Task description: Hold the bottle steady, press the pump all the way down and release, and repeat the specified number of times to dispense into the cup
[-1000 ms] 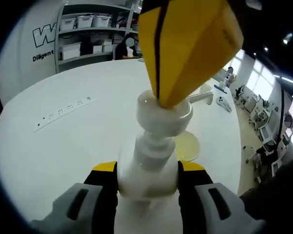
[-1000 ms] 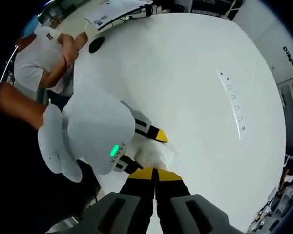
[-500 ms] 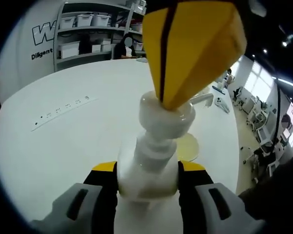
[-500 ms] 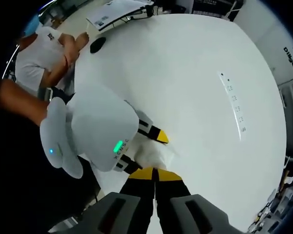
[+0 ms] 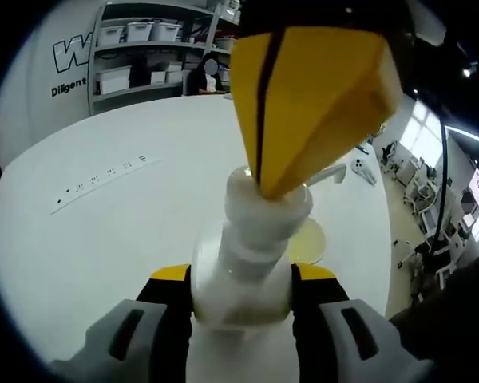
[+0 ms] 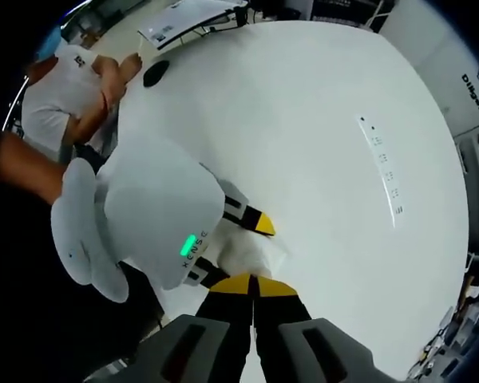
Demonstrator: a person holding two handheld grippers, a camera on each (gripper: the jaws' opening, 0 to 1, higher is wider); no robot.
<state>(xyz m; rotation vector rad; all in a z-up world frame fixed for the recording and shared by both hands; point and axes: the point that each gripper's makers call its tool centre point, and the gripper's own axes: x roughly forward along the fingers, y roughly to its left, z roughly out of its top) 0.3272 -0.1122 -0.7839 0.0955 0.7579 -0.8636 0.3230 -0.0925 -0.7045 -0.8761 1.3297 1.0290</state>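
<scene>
Left claw (image 5: 241,297) clamped round bottle (image 5: 241,291); right claw (image 5: 265,171) pinched together, tips on pump (image 5: 267,211); cup (image 5: 307,241) behind on worktop (image 5: 120,223).

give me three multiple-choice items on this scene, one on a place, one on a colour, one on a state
1. Where is the cup?
A. on the table beyond the bottle
B. on the shelves
C. in the right gripper

2. What colour are the right gripper's jaw tips?
A. red
B. yellow
C. green

3. How do the left gripper's jaws stand?
A. wide open, apart from the bottle
B. shut on the bottle
C. shut on the cup

Key: 1 A, it sits on the white table behind the bottle. 2 B, yellow tips rest on the pump. 3 B, a jaw presses each side of the bottle.
</scene>
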